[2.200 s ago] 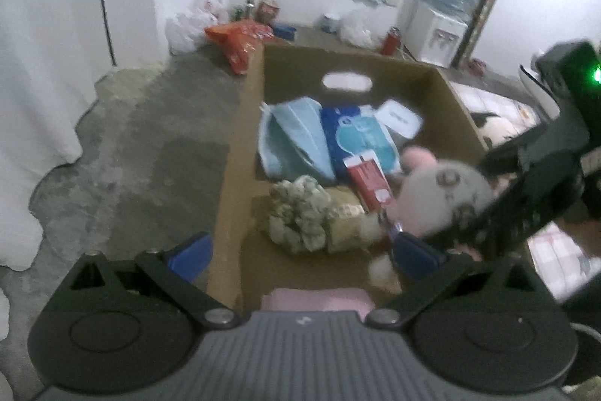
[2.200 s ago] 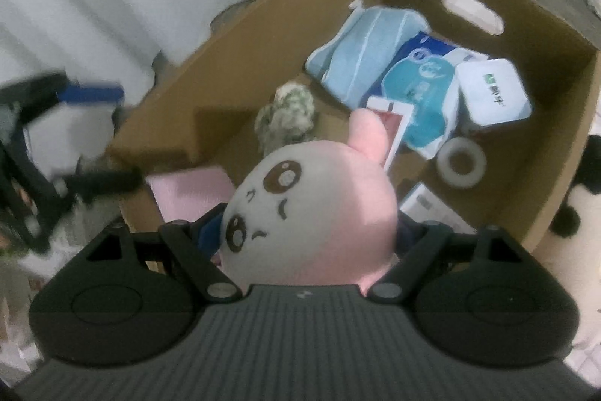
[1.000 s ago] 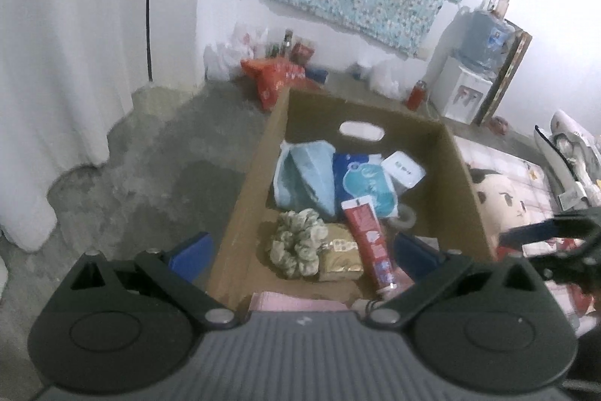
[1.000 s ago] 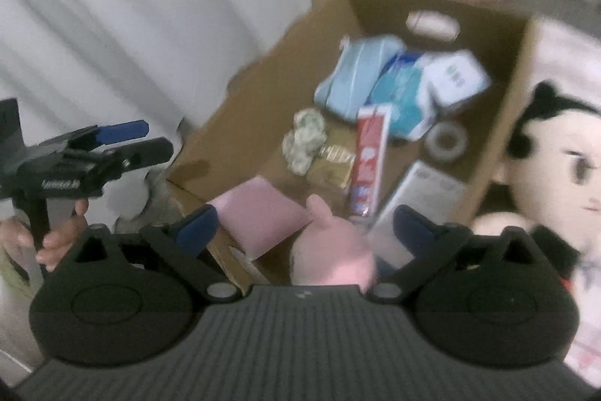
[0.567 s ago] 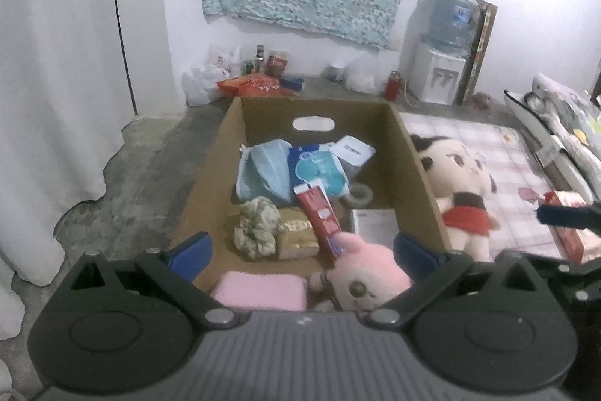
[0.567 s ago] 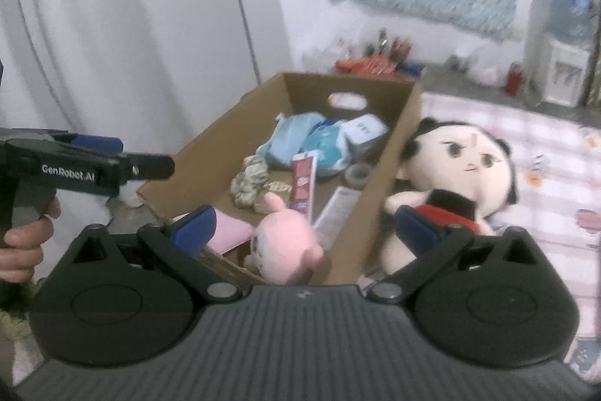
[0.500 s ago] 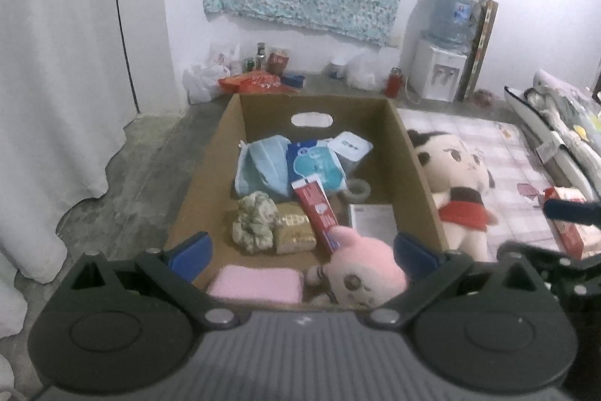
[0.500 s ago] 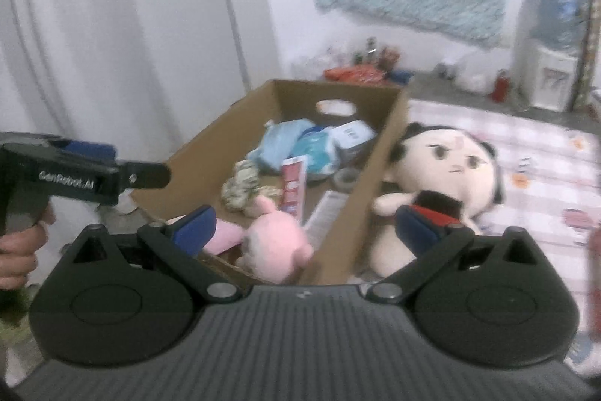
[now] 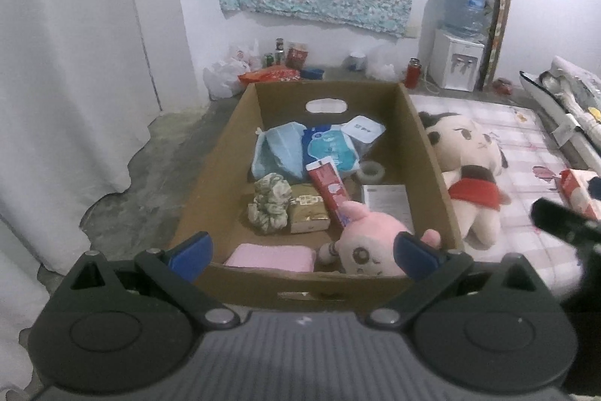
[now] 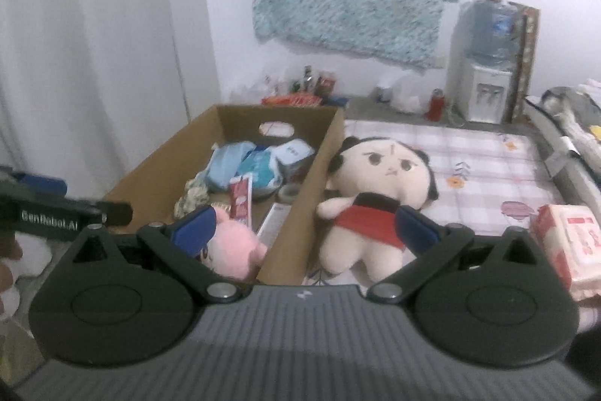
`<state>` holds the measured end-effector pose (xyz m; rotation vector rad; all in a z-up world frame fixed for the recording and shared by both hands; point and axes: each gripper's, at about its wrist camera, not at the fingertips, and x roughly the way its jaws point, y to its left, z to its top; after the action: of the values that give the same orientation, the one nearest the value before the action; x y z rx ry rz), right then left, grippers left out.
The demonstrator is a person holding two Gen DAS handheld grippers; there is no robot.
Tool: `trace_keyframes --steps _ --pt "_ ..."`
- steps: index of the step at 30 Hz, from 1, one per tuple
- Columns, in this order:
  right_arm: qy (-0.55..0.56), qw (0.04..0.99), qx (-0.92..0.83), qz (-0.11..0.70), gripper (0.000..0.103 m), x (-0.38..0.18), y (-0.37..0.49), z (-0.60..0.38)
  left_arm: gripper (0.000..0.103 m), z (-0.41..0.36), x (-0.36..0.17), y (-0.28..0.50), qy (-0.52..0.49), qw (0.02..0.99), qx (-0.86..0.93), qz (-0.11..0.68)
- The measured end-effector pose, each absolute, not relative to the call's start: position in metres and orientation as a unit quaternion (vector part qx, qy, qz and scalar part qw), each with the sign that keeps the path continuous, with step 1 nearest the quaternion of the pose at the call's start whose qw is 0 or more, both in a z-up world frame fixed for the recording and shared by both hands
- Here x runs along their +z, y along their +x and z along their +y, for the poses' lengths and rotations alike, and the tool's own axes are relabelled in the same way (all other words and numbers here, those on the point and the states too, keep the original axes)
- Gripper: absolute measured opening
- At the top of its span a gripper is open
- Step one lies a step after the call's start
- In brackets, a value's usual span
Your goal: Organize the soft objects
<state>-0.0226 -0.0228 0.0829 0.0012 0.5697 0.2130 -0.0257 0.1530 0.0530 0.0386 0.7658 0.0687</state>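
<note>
In the cardboard box [image 9: 233,123], at its near right corner, sits the pink bunny toy [image 9: 370,245], free of both tools. The left gripper [image 9: 302,252] hangs in front of the box with its blue fingers wide apart and holds nothing. The right gripper [image 10: 304,232] is spread wide too, and empty. At 9 o'clock in the right view, the left tool's black side reads "GenRobot.AI". Past the bunny lie a pink cloth [image 9: 272,256], a green scrunchie [image 9: 270,202] and a red tube [image 9: 330,188]. At 3 o'clock from the box, the big doll [image 10: 375,190] lies on the checked mat [image 10: 484,153], touching the box wall.
</note>
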Motion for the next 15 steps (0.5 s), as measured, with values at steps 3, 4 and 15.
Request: trace_keyframes --steps 3,4,15 --pt "0.008 0.957 0.095 0.275 0.102 0.083 -0.025 -0.022 0.103 0.156 0.05 -0.026 0.022 0.929 0.039 0.369" --pt "0.012 0.955 0.096 0.281 0.102 0.083 -0.024 -0.021 0.103 0.156 0.049 -0.025 0.022 0.928 0.041 0.369" --pt "0.079 0.925 0.078 0.364 0.102 0.06 -0.004 -0.011 0.103 0.162 0.029 -0.017 0.049 0.91 0.058 0.408"
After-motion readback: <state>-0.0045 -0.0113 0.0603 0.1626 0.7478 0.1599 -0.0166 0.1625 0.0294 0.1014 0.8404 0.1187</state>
